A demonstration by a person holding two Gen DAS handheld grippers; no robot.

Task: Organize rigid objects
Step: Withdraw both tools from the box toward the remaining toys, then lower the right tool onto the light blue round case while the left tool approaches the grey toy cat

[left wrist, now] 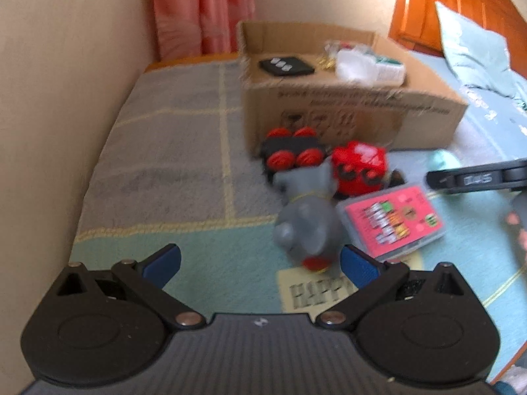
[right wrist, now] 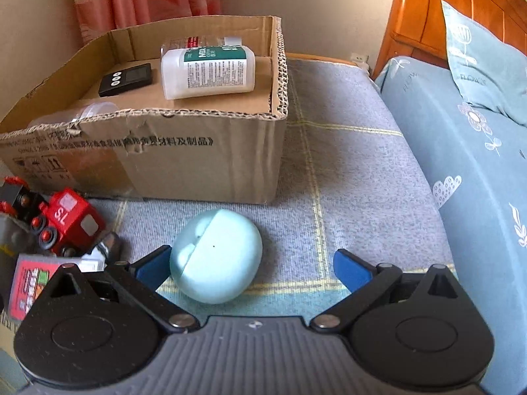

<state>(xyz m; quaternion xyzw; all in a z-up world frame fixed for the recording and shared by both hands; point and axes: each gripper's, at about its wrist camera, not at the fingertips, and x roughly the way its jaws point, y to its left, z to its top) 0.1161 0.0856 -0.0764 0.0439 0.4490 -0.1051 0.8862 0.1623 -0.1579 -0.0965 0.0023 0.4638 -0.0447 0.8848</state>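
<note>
In the left wrist view my left gripper [left wrist: 260, 261] is open and empty above the blanket. A grey toy figure [left wrist: 304, 227] lies just ahead, near its right finger. Behind it are a black car with red wheels [left wrist: 291, 151], a red toy train [left wrist: 357, 166] and a pink card case [left wrist: 393, 222]. In the right wrist view my right gripper [right wrist: 252, 265] is open. A pale green oval case [right wrist: 217, 256] lies between its fingers, close to the left one. The cardboard box [right wrist: 197, 154] holds a white bottle [right wrist: 207, 72] and a black timer [right wrist: 126, 79].
The red train [right wrist: 67, 225] and the card case [right wrist: 31, 283] lie left of my right gripper. A blue pillow-covered bed part [right wrist: 461, 164] rises on the right. The wall [left wrist: 49, 98] runs along the left. The other gripper [left wrist: 477, 177] shows at the right.
</note>
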